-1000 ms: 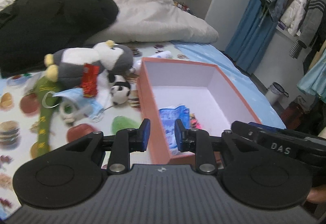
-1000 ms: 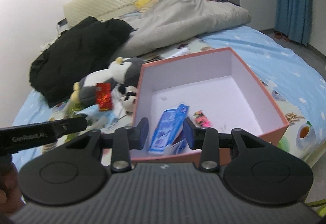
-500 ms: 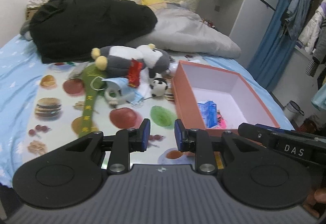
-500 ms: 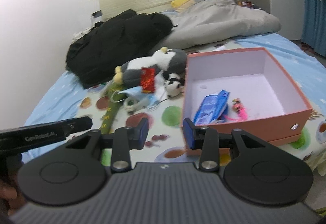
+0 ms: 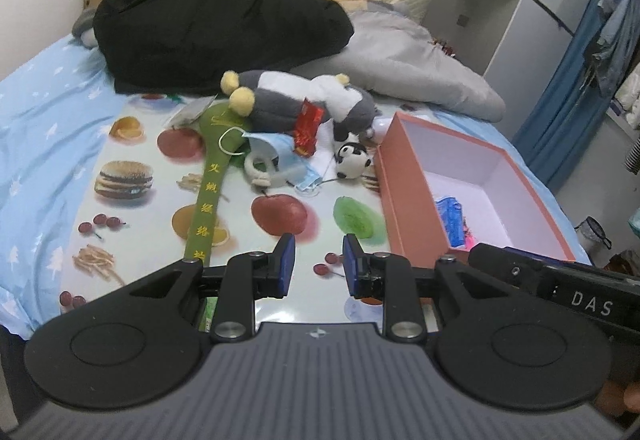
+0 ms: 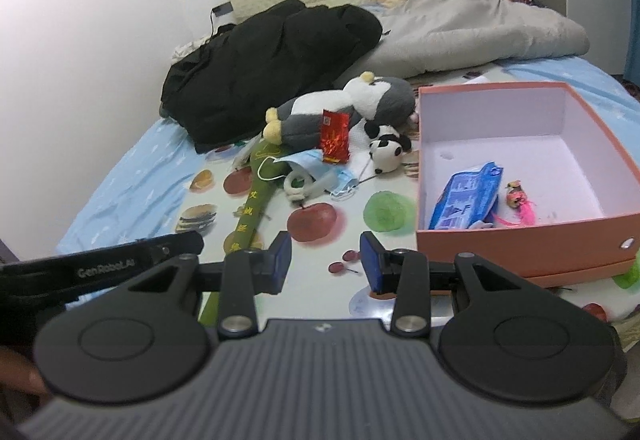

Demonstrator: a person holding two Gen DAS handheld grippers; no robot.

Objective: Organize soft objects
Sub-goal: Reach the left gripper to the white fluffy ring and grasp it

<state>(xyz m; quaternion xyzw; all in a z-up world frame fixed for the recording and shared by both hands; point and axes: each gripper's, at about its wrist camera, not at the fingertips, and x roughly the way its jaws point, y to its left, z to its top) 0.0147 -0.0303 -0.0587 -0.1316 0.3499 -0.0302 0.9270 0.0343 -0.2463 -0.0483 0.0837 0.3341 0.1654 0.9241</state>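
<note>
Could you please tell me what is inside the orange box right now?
Inside the orange box lie a blue packet and a small pink-tailed toy. The near wall hides the floor strip just behind it.

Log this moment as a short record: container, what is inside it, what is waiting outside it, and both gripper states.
container: orange box, open top, on the fruit-print mat
inside box: blue packet; small pink toy
outside, left of box: penguin plush, small panda plush, red packet, blue face mask, green sash
left gripper: open, empty
right gripper: open, empty
</note>
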